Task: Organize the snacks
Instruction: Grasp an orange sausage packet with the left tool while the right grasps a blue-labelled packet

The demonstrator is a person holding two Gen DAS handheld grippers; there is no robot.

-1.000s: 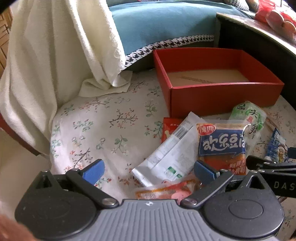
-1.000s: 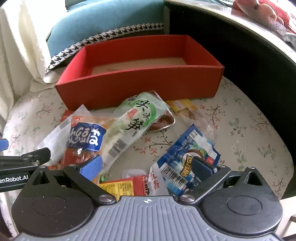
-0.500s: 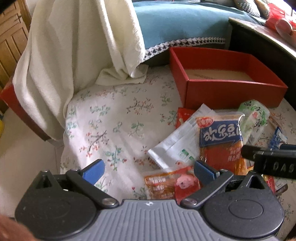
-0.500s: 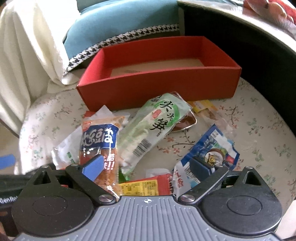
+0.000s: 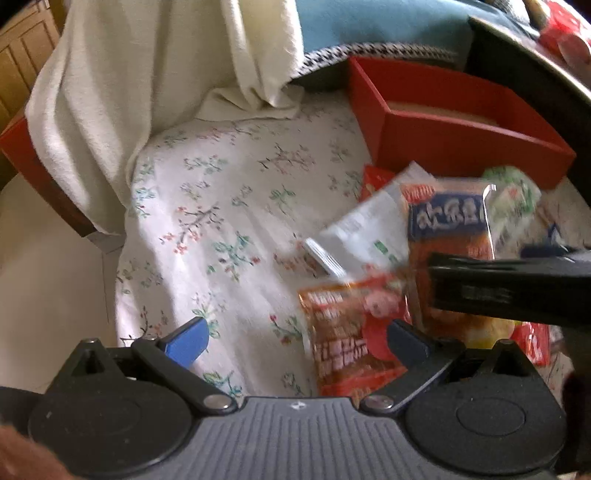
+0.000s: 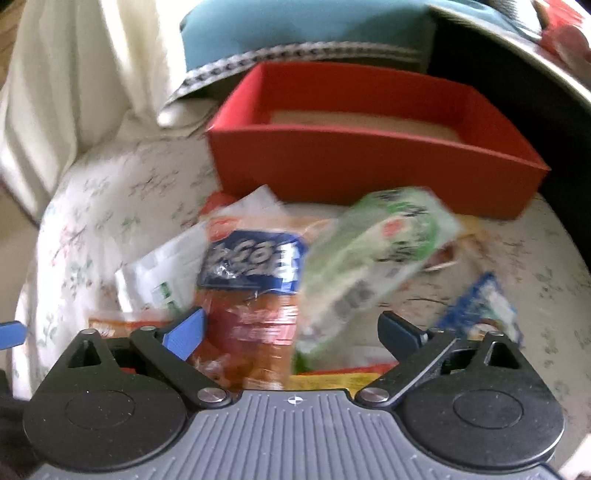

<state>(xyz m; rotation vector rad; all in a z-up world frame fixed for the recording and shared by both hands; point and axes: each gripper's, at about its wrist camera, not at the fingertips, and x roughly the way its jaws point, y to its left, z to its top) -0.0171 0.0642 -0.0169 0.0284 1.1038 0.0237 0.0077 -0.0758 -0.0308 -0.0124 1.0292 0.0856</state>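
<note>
A pile of snack packets lies on a floral cloth in front of an empty red box (image 5: 454, 140) (image 6: 369, 162). An orange packet with a blue label (image 5: 448, 240) (image 6: 255, 280) lies beside a green packet (image 6: 373, 254) (image 5: 513, 199), a white packet (image 5: 362, 236) (image 6: 159, 277) and a red-orange packet (image 5: 351, 332). A blue packet (image 6: 480, 306) lies at the right. My left gripper (image 5: 295, 339) is open and empty over the cloth, left of the pile. My right gripper (image 6: 291, 328) is open and empty above the orange and green packets.
A cream towel (image 5: 147, 81) hangs at the left, with a blue cushion (image 6: 314, 26) behind the box. A dark table edge (image 5: 535, 85) runs along the right. The floral cloth (image 5: 221, 206) drops off at its left edge. The right gripper's body (image 5: 509, 288) crosses the left wrist view.
Both grippers have swung left and drawn back from the pile. The box and packets now sit further right in both views. Both pairs of jaws stay open.
</note>
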